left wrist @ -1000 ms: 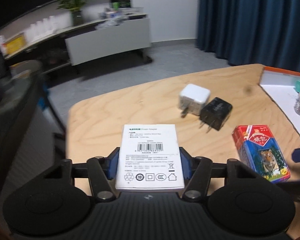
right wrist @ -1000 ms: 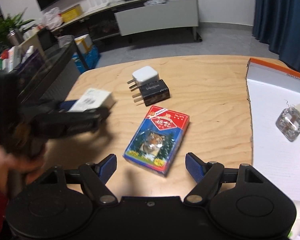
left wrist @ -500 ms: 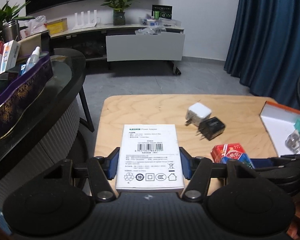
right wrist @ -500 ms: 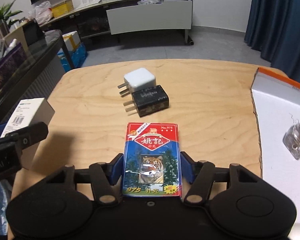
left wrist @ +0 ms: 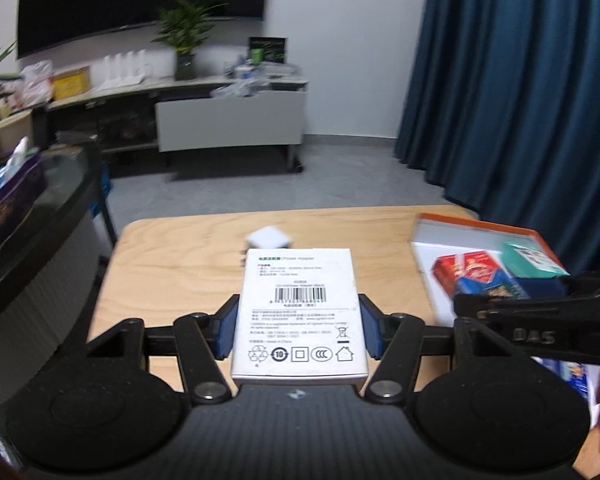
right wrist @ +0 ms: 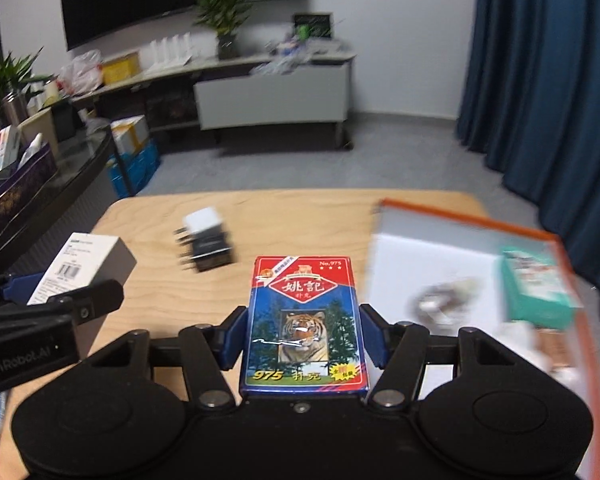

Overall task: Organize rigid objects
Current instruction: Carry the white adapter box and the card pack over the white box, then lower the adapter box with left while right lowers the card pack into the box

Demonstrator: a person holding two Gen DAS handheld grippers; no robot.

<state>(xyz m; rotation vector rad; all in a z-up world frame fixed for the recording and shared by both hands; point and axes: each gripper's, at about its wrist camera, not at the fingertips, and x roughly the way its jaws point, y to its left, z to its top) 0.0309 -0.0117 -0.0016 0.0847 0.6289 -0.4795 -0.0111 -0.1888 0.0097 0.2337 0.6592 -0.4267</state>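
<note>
Between the left jaws sits a white adapter box [left wrist: 299, 312] with black print and a barcode. Between the right jaws, a card pack [right wrist: 304, 322] shows a red top, blue sides and a tiger among green trees. Right of them, the tray [right wrist: 460, 210] is white with an orange rim.

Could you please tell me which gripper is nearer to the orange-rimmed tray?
Right. The right gripper, holding the card pack, sits beside the orange-rimmed tray; the left gripper, gripping the white adapter box, is farther away.

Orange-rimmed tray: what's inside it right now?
In the tray: a teal box and a blurred clear item. The near corner is hidden behind the right gripper.
</note>
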